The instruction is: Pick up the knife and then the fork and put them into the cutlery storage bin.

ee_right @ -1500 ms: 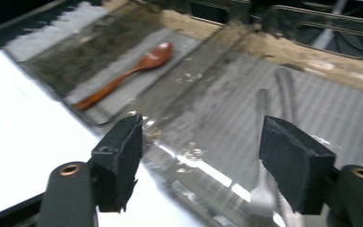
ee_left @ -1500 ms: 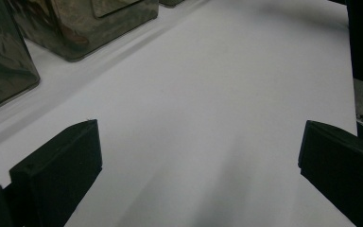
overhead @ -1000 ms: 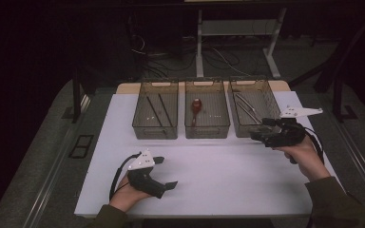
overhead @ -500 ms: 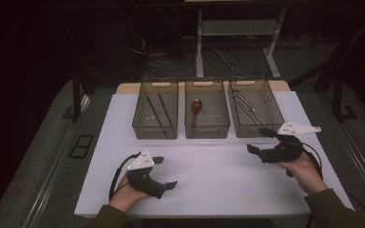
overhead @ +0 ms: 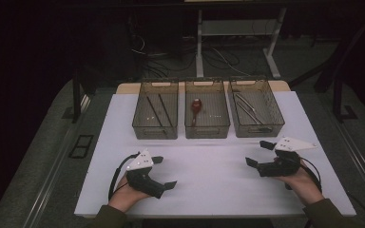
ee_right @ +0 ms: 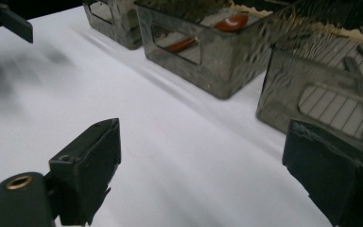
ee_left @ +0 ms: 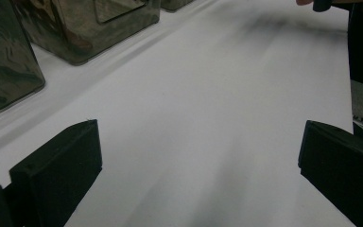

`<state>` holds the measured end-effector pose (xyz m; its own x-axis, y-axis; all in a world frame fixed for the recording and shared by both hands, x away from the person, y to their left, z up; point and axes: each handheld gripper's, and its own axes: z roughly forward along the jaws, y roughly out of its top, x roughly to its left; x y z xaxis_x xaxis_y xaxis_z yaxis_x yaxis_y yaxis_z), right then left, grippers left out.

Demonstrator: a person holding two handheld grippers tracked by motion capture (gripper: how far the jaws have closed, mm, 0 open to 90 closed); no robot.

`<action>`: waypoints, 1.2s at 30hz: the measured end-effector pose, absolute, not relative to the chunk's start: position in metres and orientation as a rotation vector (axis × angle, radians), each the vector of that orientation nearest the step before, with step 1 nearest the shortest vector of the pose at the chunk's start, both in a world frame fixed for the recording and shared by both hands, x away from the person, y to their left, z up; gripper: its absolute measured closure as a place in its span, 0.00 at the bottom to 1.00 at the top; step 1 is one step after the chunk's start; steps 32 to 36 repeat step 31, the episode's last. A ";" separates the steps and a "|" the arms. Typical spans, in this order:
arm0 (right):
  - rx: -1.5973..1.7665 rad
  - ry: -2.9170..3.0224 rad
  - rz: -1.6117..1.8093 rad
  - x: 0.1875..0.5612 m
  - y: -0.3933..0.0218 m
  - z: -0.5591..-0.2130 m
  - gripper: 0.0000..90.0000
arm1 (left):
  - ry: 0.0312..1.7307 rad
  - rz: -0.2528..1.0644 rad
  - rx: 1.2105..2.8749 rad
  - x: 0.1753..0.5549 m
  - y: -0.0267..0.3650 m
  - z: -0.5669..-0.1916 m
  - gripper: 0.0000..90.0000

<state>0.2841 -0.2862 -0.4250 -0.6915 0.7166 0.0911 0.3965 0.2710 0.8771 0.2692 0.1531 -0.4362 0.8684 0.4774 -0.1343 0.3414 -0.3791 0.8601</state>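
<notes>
The right tool (overhead: 260, 153), jaws apart and empty, is shown at four o'clock on the white tabletop (overhead: 209, 166), near the right-hand clear plastic bin (overhead: 256, 110) holding slim metal utensils (overhead: 248, 110). These are judged light, stiff, slippery; best gripped mid-handle. The left tool (overhead: 164, 172), at seven o'clock, likewise stands apart.

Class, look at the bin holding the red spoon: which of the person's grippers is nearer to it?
Right. The right gripper sits just off the middle bin's front right; the left gripper lies farther toward the table's front left.
</notes>
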 end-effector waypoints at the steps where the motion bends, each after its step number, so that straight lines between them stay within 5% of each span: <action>1: 1.017 2.228 1.384 0.282 -0.287 -0.427 0.13 | 0.598 0.164 2.006 0.269 0.153 -0.436 0.00; 36: 1.036 2.204 1.330 0.256 -0.306 -0.440 0.13 | 0.603 0.174 2.007 0.268 0.155 -0.436 0.00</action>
